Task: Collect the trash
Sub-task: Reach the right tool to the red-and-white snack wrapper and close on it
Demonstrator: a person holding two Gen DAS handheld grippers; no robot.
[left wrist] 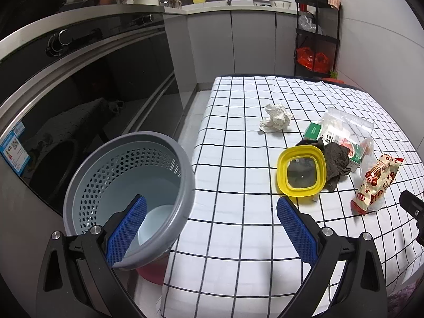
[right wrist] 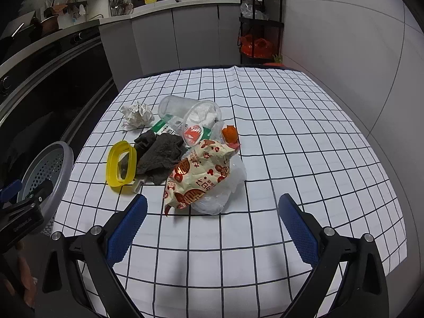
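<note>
A pile of trash lies on the checked tablecloth (right wrist: 291,137): a crumpled paper ball (right wrist: 137,115) (left wrist: 275,118), a clear plastic cup (right wrist: 189,116) on its side, a green-and-white carton (right wrist: 165,127), a dark rag (right wrist: 159,156) (left wrist: 335,160), a yellow square lid (right wrist: 120,164) (left wrist: 300,171), a red-printed snack wrapper (right wrist: 198,175) (left wrist: 376,182) and a clear bag (right wrist: 228,185). The grey perforated bin (left wrist: 127,193) (right wrist: 47,172) stands left of the table. My left gripper (left wrist: 210,230) is open, its left finger over the bin. My right gripper (right wrist: 212,230) is open just short of the wrapper.
A black oven front (left wrist: 79,84) runs along the left. Grey cabinets (left wrist: 238,42) and a black shelf rack (left wrist: 316,31) with an orange bag stand at the back. A white wall (right wrist: 357,53) borders the table's right side. Something red (left wrist: 152,271) lies under the bin.
</note>
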